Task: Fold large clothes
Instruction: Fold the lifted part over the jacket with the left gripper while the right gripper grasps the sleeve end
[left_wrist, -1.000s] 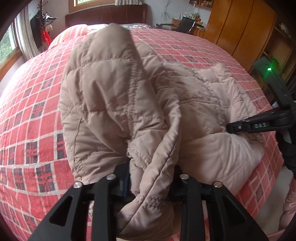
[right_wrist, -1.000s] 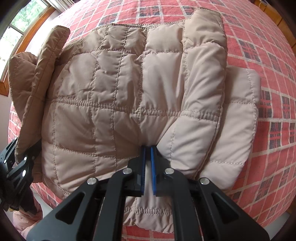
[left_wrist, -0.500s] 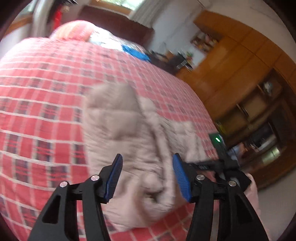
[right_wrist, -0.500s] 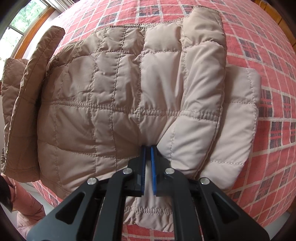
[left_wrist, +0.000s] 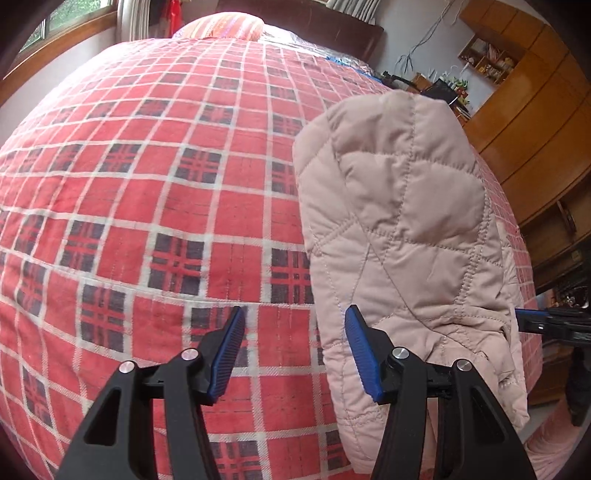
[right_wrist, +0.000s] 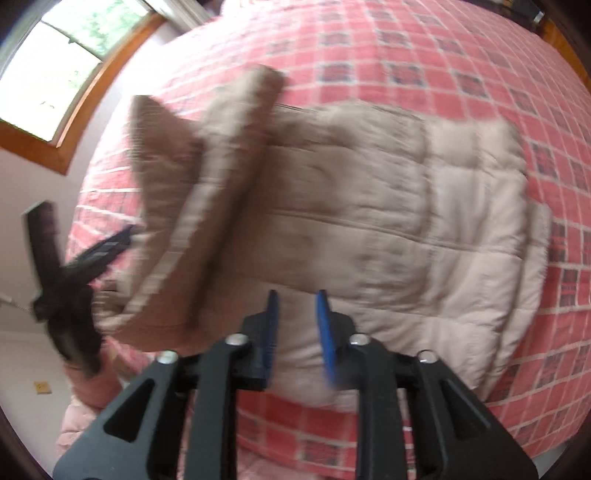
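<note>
We see the left gripper with its jaws wide apart and nothing between them; one blue pad sits just beside the near edge of the coat. The right gripper has its jaws partly apart and holds nothing, with the coat's near edge right in front of its tips.

A second ago both grippers pinched the coat. The left one let go first. Now the right one has let go too, and its view is blurry.

The coat is tan and puffy, with stitched squares. It lies folded on the bed, near the bed's front edge. One thick flap lies doubled over the coat's left part, next to the left gripper.
</note>
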